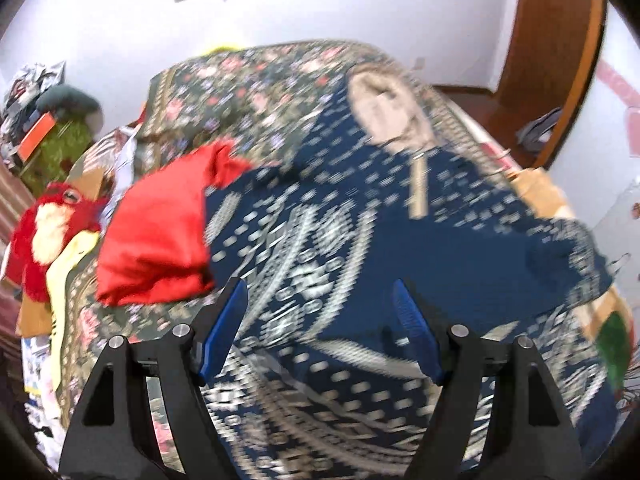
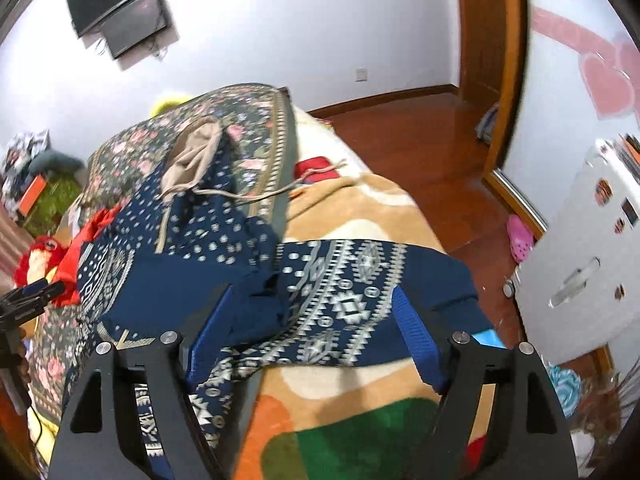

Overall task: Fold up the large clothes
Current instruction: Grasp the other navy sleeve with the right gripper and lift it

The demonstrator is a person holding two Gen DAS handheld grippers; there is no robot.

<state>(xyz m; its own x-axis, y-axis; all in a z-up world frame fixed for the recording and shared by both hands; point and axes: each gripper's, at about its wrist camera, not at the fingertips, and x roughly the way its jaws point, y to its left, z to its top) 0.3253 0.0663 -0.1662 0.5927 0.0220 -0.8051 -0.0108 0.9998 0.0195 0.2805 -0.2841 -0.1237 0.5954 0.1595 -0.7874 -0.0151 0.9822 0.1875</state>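
Observation:
A large navy hoodie with white patterns (image 1: 360, 248) lies spread on the bed, its beige hood (image 1: 384, 112) at the far end. In the right wrist view the hoodie (image 2: 192, 248) lies with one sleeve (image 2: 360, 292) stretched out to the right over the tan blanket. My left gripper (image 1: 320, 300) is open and empty above the hoodie's body; this view is blurred. My right gripper (image 2: 316, 308) is open and empty just above the sleeve. The left gripper also shows at the left edge of the right wrist view (image 2: 32, 296).
A folded red garment (image 1: 156, 240) lies left of the hoodie on the floral bedspread (image 1: 248, 80). A red plush toy (image 1: 48, 232) sits at the bed's left. A tan patterned blanket (image 2: 360, 208), wooden floor (image 2: 420, 140), white cabinet (image 2: 580, 272) and door frame (image 2: 512, 60) are to the right.

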